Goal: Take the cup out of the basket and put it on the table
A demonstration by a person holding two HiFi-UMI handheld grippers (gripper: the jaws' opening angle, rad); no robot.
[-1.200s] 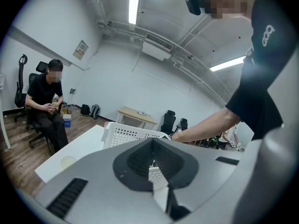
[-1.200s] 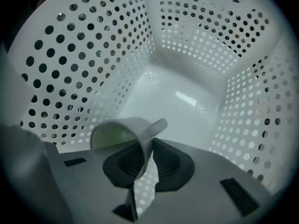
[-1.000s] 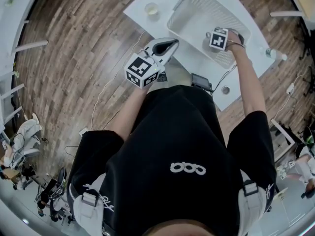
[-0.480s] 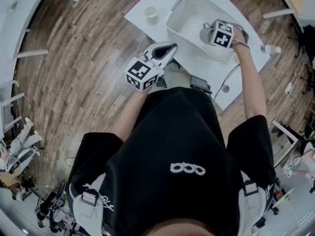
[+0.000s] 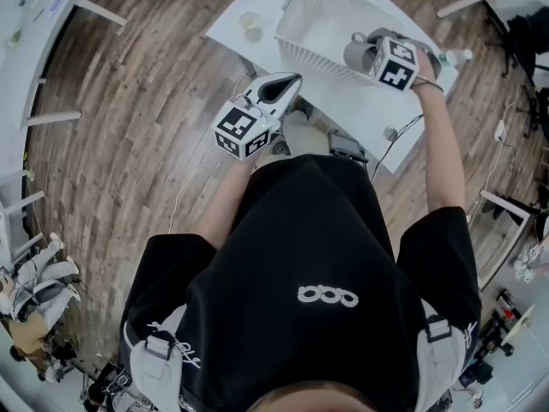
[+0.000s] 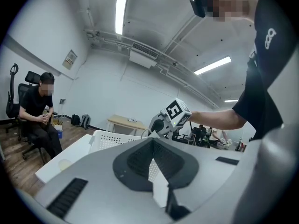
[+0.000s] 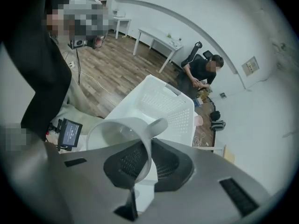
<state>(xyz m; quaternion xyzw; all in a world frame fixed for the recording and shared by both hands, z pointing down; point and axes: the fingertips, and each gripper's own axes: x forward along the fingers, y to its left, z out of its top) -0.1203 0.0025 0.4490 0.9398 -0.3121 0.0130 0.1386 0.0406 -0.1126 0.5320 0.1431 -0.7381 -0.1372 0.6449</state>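
The cup (image 5: 357, 52) hangs in the air over the white basket (image 5: 309, 54). Its wall is pinched between the jaws of the right tongs (image 7: 148, 162), one jaw inside the rim and one outside, beside the handle. The basket stands on the white tabletop (image 5: 233, 34), and the left tongs (image 6: 152, 160) are closed on nothing by the tabletop's near edge.

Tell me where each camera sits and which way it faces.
Head view: on the head, facing steeply down; shirt, left gripper, right gripper show.
Left gripper view: on the left gripper, facing across the room; right forearm shows.
Right gripper view: on the right gripper, facing down past the held cup; shirt shows.
Shared: the basket appears in all three.
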